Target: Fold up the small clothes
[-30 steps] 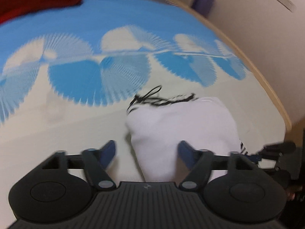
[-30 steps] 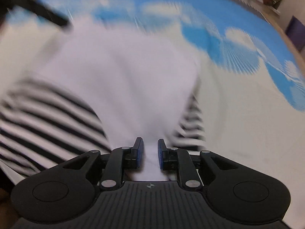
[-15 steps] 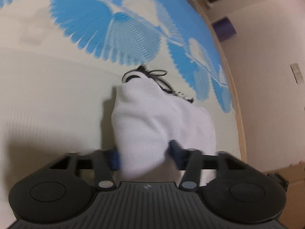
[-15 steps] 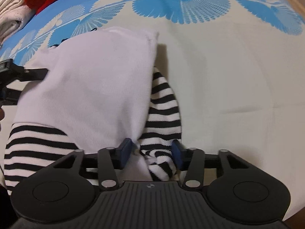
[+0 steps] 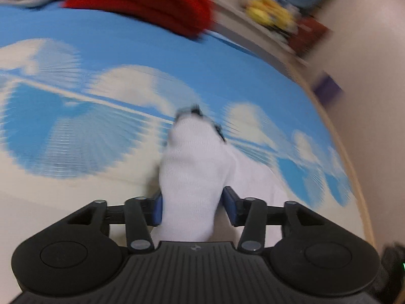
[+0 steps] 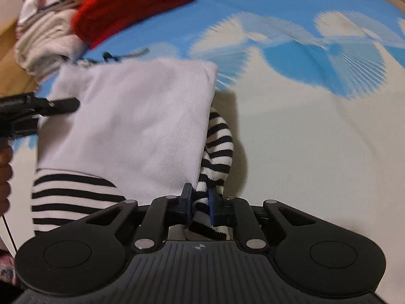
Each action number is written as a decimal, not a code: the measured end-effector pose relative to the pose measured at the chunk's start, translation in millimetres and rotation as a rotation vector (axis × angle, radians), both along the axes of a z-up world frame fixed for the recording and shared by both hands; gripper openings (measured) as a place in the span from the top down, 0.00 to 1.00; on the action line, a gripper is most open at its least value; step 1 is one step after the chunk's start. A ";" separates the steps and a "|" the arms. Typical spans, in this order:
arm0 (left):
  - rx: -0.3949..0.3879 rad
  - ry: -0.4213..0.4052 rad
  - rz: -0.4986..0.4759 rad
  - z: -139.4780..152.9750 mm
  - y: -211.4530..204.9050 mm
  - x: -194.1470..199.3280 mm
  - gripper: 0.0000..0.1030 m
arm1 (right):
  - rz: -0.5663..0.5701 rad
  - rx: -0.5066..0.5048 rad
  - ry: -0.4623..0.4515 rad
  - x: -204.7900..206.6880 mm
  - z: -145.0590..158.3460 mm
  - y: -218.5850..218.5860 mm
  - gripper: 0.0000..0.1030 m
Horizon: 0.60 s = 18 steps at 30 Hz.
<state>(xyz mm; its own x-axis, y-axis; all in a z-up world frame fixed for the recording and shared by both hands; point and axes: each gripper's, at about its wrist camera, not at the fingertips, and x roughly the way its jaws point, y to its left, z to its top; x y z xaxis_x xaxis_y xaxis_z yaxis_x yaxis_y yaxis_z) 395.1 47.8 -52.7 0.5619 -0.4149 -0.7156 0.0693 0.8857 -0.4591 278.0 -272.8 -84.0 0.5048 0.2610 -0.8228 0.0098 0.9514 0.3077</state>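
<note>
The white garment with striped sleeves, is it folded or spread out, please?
Folded: the white garment has its body doubled over, striped sleeves tucked beneath.

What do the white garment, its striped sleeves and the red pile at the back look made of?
White garment: looks like soft matte knit, likely cotton; fine ribbing shows. Striped sleeve: seemingly the same knit in black and white bands, bunching limply. Red pile: thick, fuzzy, perhaps fleece or wool; too blurred to tell.

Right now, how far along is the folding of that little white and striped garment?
Partly done: the white garment already lies doubled over, its striped sleeves tucked beneath. In hand: the right gripper pinches a striped sleeve, and the left gripper has white cloth bunched between its jaws. Left: finishing the fold, then probably adding it to the pile by the red garment.
</note>
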 end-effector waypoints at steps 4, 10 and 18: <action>0.090 -0.049 -0.024 17.2 20.3 -11.9 0.49 | 0.013 -0.069 0.004 14.3 -4.3 29.2 0.88; 0.181 -0.015 -0.316 15.6 -0.1 -57.9 0.49 | -0.038 -0.087 -0.006 18.6 1.6 23.8 0.88; 0.353 0.022 -0.384 5.7 -7.1 -95.4 0.45 | 0.011 -0.106 -0.011 0.4 17.8 33.7 0.78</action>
<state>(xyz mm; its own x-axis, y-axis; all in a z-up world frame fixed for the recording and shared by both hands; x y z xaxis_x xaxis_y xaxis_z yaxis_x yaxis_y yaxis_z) 299.8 40.7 -47.0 0.4000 -0.3191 -0.8592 0.4130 0.8996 -0.1419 278.5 -239.1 -66.3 0.5117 0.1779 -0.8405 -0.0034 0.9787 0.2051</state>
